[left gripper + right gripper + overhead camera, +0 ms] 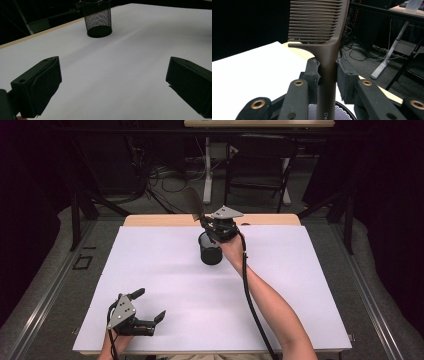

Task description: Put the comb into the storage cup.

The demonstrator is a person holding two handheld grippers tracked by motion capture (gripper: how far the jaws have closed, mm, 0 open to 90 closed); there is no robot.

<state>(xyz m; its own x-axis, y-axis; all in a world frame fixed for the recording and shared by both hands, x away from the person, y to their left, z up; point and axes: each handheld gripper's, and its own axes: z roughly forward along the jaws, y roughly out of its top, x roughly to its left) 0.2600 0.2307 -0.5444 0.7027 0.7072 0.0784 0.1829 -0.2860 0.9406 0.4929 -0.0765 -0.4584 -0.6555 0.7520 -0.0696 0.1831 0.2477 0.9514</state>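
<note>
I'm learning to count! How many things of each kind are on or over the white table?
Combs: 1, the brown comb pinched in the right gripper
Mesh cups: 1, the black mesh cup
Grippers: 2, counting the open left gripper
Total: 4

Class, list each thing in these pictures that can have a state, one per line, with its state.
Left gripper: open, jaws wide apart, holding nothing, low over the table.
Right gripper: shut on the comb's handle.
Comb: upright, teeth end up, handle reaching down into the cup.
Mesh cup: upright on the white table.
</note>
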